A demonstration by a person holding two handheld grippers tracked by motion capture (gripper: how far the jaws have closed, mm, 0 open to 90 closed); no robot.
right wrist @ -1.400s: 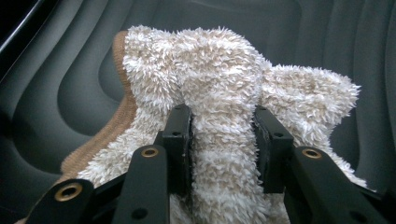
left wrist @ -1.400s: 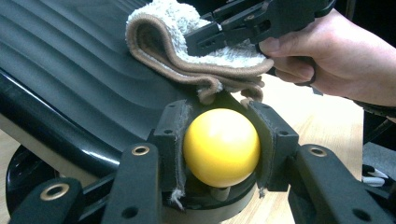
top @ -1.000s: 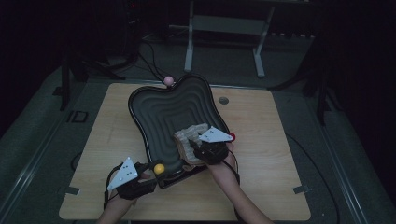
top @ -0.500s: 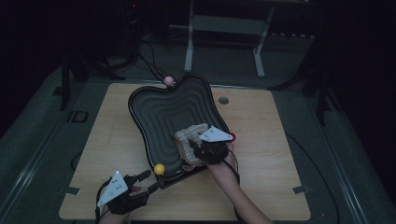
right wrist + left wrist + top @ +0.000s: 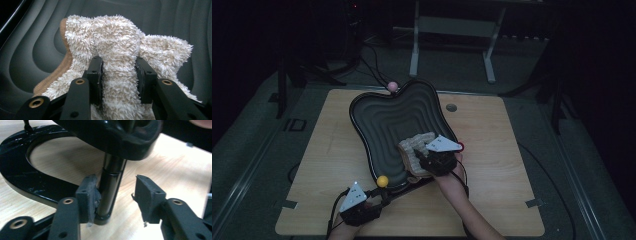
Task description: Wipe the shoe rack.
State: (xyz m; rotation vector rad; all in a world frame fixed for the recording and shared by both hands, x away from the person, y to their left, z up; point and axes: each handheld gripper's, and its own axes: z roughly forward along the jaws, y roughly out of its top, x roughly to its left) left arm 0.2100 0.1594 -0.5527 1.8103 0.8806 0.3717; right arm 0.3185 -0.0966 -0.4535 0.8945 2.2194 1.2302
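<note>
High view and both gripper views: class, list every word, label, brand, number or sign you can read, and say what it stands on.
None can be read. The black tray, the fluffy cloth, the tray's stand post and the wooden table bear no writing; the round mark on the table is too small to tell.

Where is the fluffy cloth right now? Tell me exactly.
In the high view the fluffy cloth lies inside the black ridged tray, near its front right rim, with the right claw shut on a fold of it.
</note>
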